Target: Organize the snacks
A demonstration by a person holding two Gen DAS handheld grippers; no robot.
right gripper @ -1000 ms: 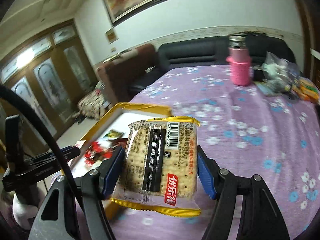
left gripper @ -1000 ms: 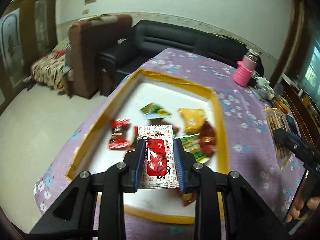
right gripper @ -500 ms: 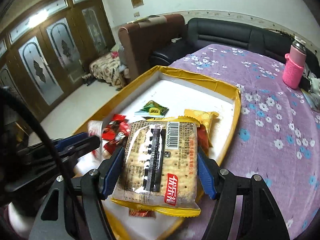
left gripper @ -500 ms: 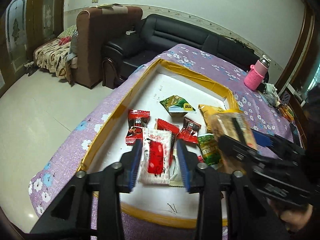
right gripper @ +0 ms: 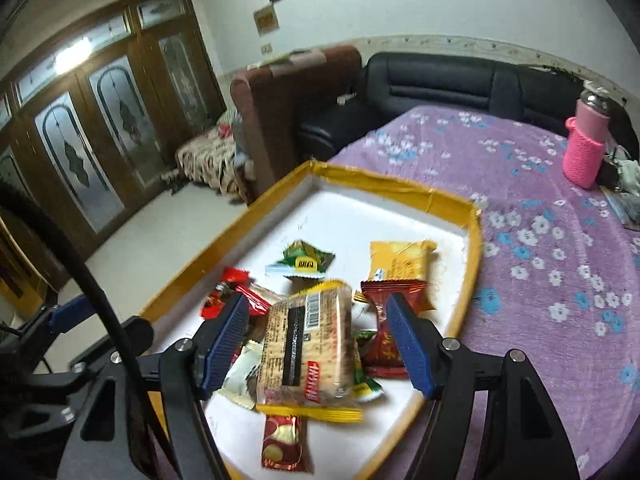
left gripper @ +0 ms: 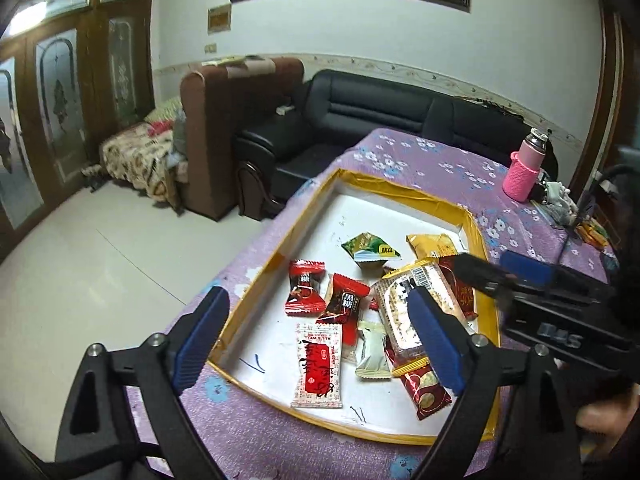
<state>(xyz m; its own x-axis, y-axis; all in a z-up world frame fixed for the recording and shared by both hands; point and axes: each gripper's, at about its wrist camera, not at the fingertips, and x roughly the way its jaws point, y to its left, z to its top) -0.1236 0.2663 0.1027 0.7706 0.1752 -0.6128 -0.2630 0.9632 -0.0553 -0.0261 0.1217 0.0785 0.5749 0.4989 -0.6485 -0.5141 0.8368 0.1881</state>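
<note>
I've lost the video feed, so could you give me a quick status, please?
Both grippers open: left gripper, right gripper. Cracker pack lying on snack pile in tray. Nothing in the way.

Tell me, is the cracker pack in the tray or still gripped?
In the tray: cracker pack lies atop other snacks, right gripper open around it.

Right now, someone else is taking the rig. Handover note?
Left gripper: open, empty, above the tray's near edge.
Right gripper: open; the cracker pack sits between its fingers, apparently released onto the pile.
In the yellow-rimmed tray: red-and-white packet, red candies, green packet, yellow packet, plus others.
Done: both packs are in the tray.
Left: more items lie at the table's far right edge by the pink bottle; whether those are snacks is unclear.
</note>
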